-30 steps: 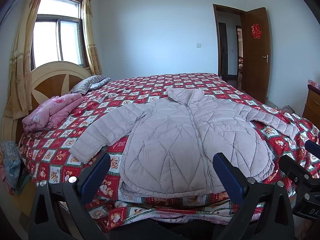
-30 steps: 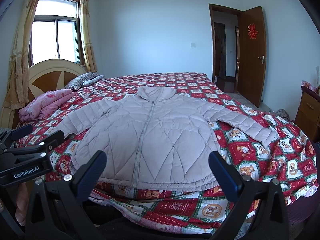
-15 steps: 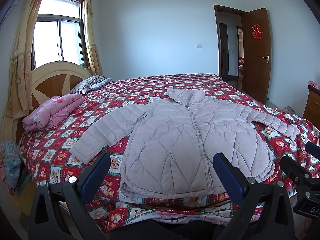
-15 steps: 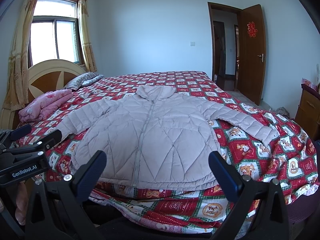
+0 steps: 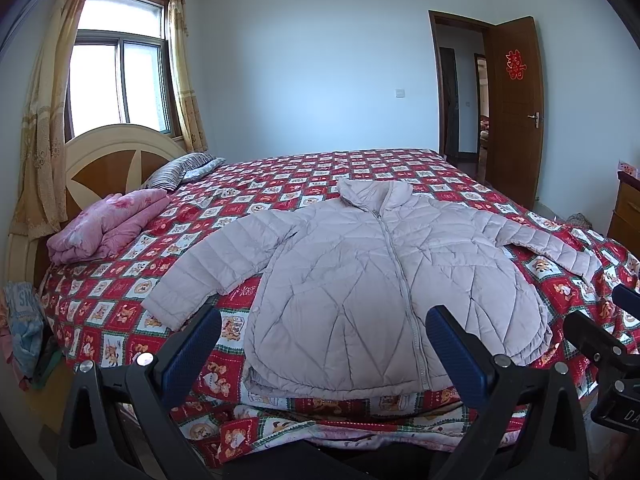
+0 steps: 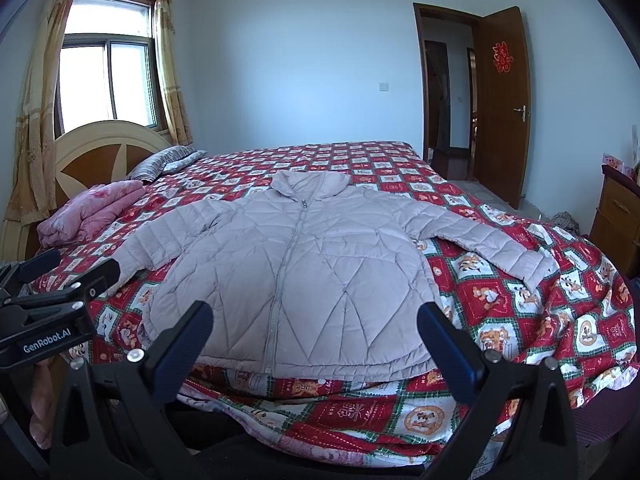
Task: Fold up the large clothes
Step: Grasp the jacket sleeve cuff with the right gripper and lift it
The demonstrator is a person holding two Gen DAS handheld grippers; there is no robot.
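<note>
Ahead, one jacket [image 5: 372, 288] lies flat — both sleeves seemingly out — left gripper [image 5: 322, 344] and right gripper [image 6: 314, 340] spread.

Walls: pale blue, plain.
Window [image 5: 116, 84]: daylit, yellow curtains [image 5: 44, 128] either side.
Door [image 5: 516, 108]: brown wood, standing open.
Bed [image 5: 360, 172]: red patchwork cover, arched headboard [image 5: 108, 156].
Dresser [image 6: 618, 216]: wooden, far right.

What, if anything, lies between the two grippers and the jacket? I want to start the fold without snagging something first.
Nothing visible does. The jacket lies flat and zipped on the bedspread, hem nearest both open grippers, left gripper and right gripper. The pink blanket and striped pillow sit off by the headboard.
</note>
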